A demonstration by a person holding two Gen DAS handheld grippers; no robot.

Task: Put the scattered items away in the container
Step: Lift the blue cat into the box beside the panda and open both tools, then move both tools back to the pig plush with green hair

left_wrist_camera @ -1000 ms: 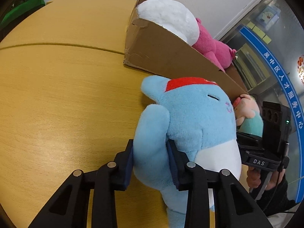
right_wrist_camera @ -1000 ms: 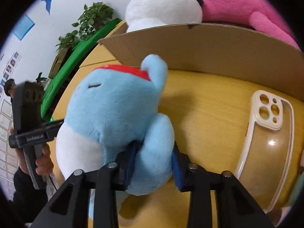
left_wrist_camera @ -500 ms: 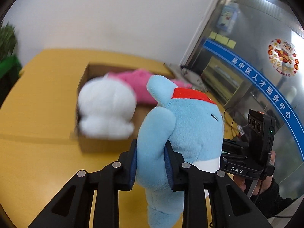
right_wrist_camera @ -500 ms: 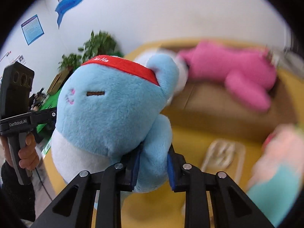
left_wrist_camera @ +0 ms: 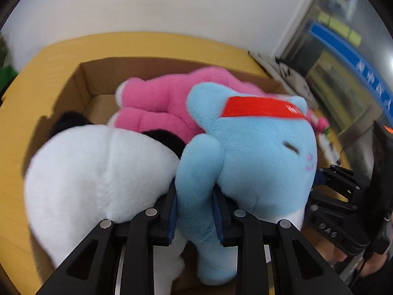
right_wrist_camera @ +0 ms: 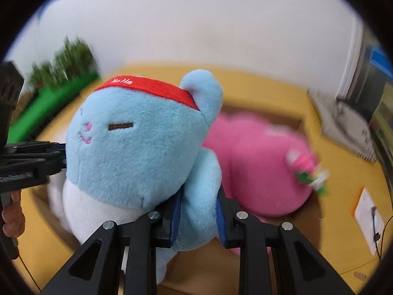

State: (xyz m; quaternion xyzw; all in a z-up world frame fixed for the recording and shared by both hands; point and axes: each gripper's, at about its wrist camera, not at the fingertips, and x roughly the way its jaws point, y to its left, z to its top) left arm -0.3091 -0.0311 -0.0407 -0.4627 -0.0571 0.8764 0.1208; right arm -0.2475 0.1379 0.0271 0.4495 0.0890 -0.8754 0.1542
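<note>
Both grippers clamp the blue plush, each on one of its arms: the left gripper has its blue-padded fingers pressed into the arm on one side, and the right gripper squeezes the arm on the other side, so the toy hangs between them. The plush (a cat-like figure with a red headband and a white belly) is held above the open cardboard box, over its near part. Inside the box a pink plush lies toward the far side, and a white plush with black patches fills the near left part, touching the blue one in the left wrist view. The box stands on a yellow wooden table. At the table's far right lies a white card with a cable beside it.
</note>
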